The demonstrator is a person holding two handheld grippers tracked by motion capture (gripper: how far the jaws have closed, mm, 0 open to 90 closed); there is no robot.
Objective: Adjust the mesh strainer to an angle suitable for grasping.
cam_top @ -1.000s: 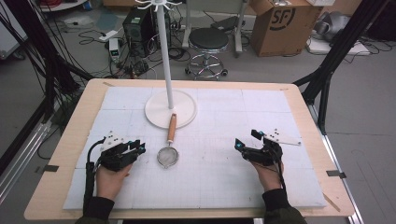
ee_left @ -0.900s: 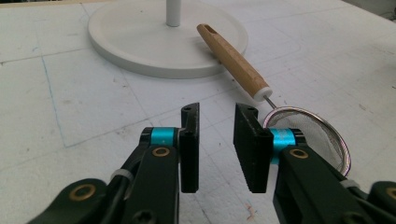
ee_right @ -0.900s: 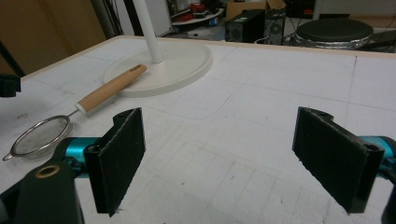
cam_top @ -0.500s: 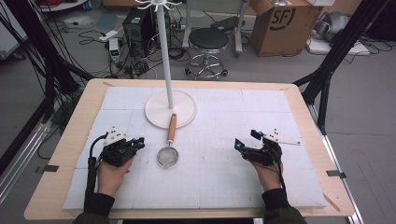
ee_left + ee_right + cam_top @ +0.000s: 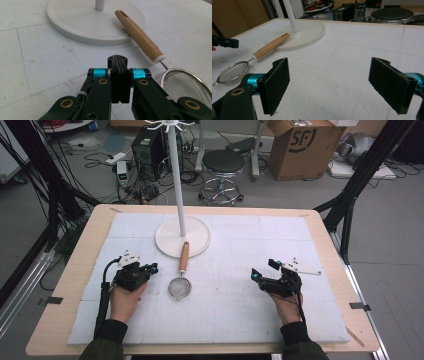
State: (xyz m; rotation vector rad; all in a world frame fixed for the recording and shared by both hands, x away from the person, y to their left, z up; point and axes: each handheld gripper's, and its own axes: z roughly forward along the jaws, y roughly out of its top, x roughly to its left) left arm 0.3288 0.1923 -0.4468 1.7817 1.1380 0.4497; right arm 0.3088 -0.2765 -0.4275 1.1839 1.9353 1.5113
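A small mesh strainer (image 5: 179,287) with a wooden handle (image 5: 183,256) lies on the white mat, its handle end resting on the round base (image 5: 167,237) of a white pole stand. My left gripper (image 5: 152,267) sits just left of the strainer, shut with nothing between its jaws. In the left gripper view the closed gripper (image 5: 117,58) points at the base (image 5: 75,22), with the handle (image 5: 140,37) and mesh rim (image 5: 185,80) to its right. My right gripper (image 5: 263,269) rests on the mat at the right, open and empty (image 5: 334,82), facing the strainer (image 5: 230,72).
The stand's pole (image 5: 176,180) rises tall from the base at the mat's far middle. The wooden table edge (image 5: 65,270) frames the mat. Beyond the table stand a stool (image 5: 222,165), a cardboard box (image 5: 300,145) and floor cables.
My left hand has shifted a little right, toward the strainer, and its jaws have come together. The right hand and the strainer have stayed in place.
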